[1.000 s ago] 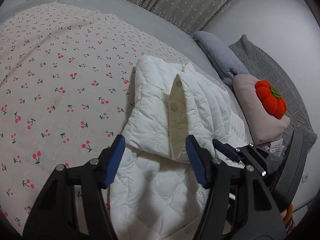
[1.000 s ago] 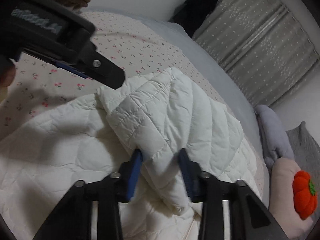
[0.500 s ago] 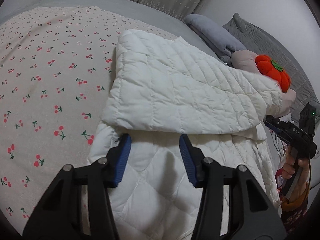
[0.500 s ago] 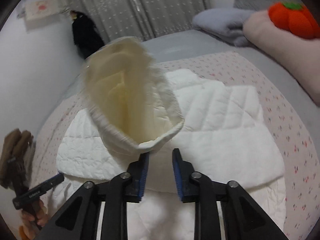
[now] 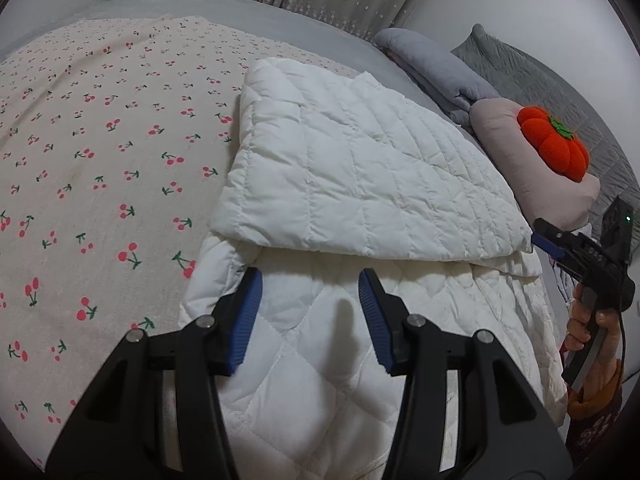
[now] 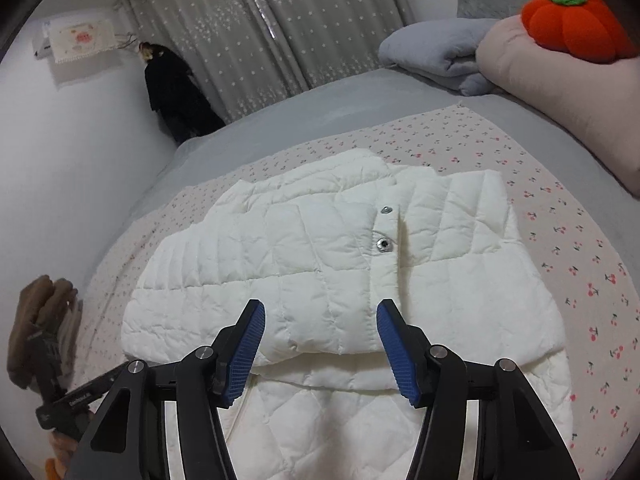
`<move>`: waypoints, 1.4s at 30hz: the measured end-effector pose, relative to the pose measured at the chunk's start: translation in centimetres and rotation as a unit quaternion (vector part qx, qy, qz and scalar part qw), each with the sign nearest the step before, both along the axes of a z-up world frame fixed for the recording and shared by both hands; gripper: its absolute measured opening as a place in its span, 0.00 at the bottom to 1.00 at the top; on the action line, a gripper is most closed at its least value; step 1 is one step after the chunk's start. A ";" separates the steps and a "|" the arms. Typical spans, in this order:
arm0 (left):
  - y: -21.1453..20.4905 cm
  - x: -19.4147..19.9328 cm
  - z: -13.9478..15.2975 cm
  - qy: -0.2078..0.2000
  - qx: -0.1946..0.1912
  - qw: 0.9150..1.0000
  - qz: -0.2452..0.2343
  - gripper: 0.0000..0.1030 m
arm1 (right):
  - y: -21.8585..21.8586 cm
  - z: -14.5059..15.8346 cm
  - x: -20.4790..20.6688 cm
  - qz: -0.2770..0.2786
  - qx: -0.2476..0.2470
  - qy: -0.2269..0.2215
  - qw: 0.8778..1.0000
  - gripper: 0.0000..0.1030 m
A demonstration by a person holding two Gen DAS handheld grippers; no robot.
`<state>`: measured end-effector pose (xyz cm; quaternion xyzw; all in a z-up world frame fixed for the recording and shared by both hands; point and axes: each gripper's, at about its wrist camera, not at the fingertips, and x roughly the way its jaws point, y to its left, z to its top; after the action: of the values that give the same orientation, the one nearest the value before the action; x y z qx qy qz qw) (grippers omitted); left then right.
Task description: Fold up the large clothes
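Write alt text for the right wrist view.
A white quilted jacket, partly folded with two snaps showing, lies on a cherry-print bed sheet. The open right gripper hovers over its near edge with nothing between the blue pads. Behind are grey curtains, pillows with an orange pumpkin cushion, and the left gripper at lower left.

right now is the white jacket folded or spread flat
Folded: the white jacket has its upper part doubled over the quilted lower layer, on the cherry-print sheet.

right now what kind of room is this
Most likely a bedroom: a bed with a cherry-print sheet, pillows at its head, and grey curtains behind. A white quilted jacket lies on the sheet.
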<state>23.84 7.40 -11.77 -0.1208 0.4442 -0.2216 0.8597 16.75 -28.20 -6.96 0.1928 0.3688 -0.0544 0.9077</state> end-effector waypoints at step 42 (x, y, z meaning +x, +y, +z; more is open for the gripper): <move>5.5 -14.9 -1.5 0.225 -0.078 0.969 -0.067 0.60 | -7.5 -7.3 -24.8 0.019 0.280 0.099 0.955 0.67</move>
<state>8.97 12.87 -13.31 -0.2040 0.6147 -0.2799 0.7086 -8.01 -35.66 -14.24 0.4255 0.4610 0.0495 0.7771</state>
